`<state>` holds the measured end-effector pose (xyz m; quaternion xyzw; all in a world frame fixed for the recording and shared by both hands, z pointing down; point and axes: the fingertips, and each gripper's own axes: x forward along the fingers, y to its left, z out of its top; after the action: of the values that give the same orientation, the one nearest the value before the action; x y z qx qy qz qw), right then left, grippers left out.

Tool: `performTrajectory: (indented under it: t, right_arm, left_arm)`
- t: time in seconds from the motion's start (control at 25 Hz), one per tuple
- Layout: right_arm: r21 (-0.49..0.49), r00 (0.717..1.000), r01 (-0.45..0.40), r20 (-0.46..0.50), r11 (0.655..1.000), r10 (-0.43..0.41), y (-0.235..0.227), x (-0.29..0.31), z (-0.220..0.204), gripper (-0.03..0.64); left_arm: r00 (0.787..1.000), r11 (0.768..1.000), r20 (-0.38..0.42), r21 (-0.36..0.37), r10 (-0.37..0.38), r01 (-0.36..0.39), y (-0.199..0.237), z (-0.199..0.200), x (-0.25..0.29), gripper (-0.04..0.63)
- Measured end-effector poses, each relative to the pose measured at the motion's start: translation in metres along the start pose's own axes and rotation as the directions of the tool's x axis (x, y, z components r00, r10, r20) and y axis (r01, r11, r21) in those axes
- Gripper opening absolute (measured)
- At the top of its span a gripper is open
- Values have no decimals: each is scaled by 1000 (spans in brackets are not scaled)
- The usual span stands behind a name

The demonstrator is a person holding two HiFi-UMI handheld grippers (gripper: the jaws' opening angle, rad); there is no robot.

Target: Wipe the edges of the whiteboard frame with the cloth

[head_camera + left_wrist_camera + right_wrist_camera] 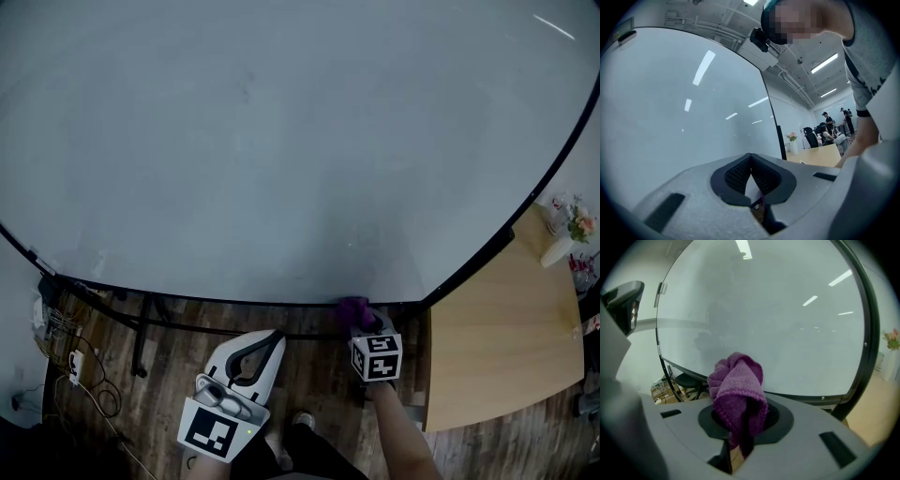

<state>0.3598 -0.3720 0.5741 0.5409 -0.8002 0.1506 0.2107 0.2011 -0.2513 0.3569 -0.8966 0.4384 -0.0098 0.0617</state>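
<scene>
Nearest the body, the left tongs (pixel 263 343) hang low over the wood-plank floor (pixel 169 384), apart from the board, with their ribbed black pads closed tip to tip on nothing. That looks like a parked pose, keeping the spare hand clear of the wiping. Just to the right, the right tongs (pixel 367 326), with the marker cube (pixel 377 357) riding behind them, are clamped on the cloth (pixel 353 308). This is a purple, loosely knitted, soft thing, bunched so that a fat rounded fold stands up past the pad tips. I judge it is gripped by its lower part so that this padded wad, not the hard plastic, meets the frame. In the head view the cloth sits on the bottom rail of the frame (pixel 234 302), a little short of the lower right corner. It appears to touch the rail, though the right gripper view cannot confirm contact. The frame is a thin, dark, smooth strip, narrow enough that the wad would cover its front and lip at once. Inside it the whiteboard (pixel 281 141) is a broad, glossy, pale sheet showing streaks of ceiling light. Beyond the corner stands a worktop (pixel 497 337) of light matte wood, with a small white vase of flowers (pixel 568 232) at its far end, well apart from the wiping.
</scene>
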Motion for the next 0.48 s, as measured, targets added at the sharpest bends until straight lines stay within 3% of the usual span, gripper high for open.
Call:
performTrajectory:
  t: [0.48]
  right_arm:
    - [54, 995, 96, 4, 994, -97, -54, -17, -9, 74]
  left_arm:
    - [1000, 1000, -5, 2, -19, 19, -13, 1, 9, 17]
